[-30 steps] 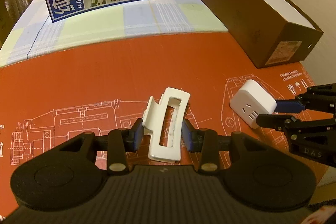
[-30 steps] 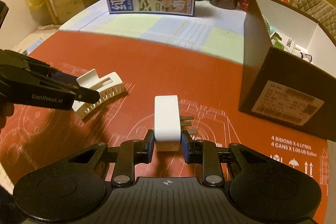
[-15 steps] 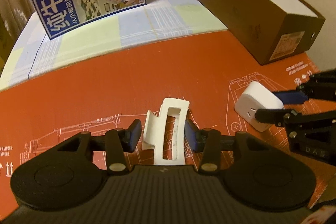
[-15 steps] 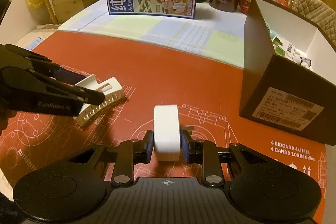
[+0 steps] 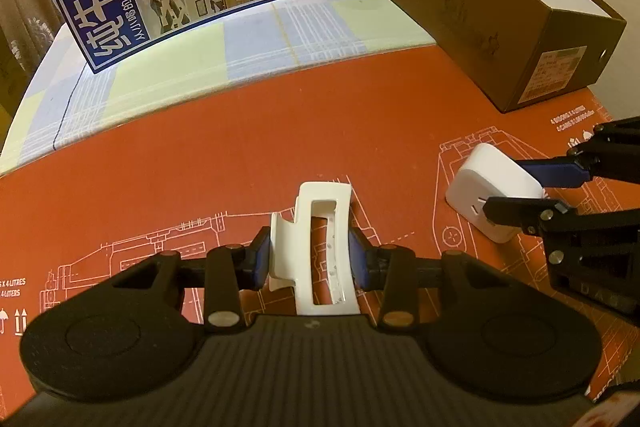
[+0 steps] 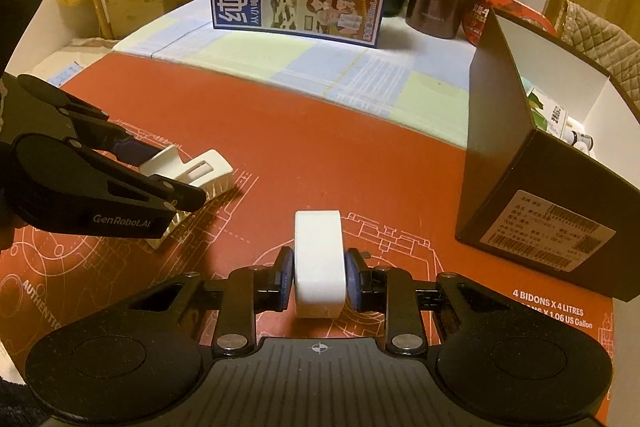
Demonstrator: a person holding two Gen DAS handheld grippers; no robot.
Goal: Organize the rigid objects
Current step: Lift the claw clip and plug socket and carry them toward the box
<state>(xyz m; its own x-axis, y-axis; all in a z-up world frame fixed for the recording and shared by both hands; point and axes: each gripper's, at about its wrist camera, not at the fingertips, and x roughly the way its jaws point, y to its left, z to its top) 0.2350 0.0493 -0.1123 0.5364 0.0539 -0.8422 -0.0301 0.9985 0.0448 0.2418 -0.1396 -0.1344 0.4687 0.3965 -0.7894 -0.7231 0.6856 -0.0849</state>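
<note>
The left tool [image 5: 308, 261] is clamped across a glossy white hair claw [image 5: 320, 247], and the right tool [image 6: 319, 277] is pinched on a smooth, rounded white plug adapter [image 6: 319, 261]. Both sit low over the red printed desk [image 5: 240, 147], probably bound for the open brown cardboard box [image 6: 532, 187] nearby.

- Clip [image 5: 316, 247]: a white plastic hair claw with a long rectangular slot in its top and a row of teeth below. It sits on the left of the red sheet, pinched at both sides.
- Plug [image 6: 319, 261]: a white rounded adapter block with metal prongs on its right side, standing on edge to the right of the clip, pinched at both flat faces.
- Box [image 6: 520, 183]: a long brown open-topped carton, white inside, far right, with small packets in it.
</note>
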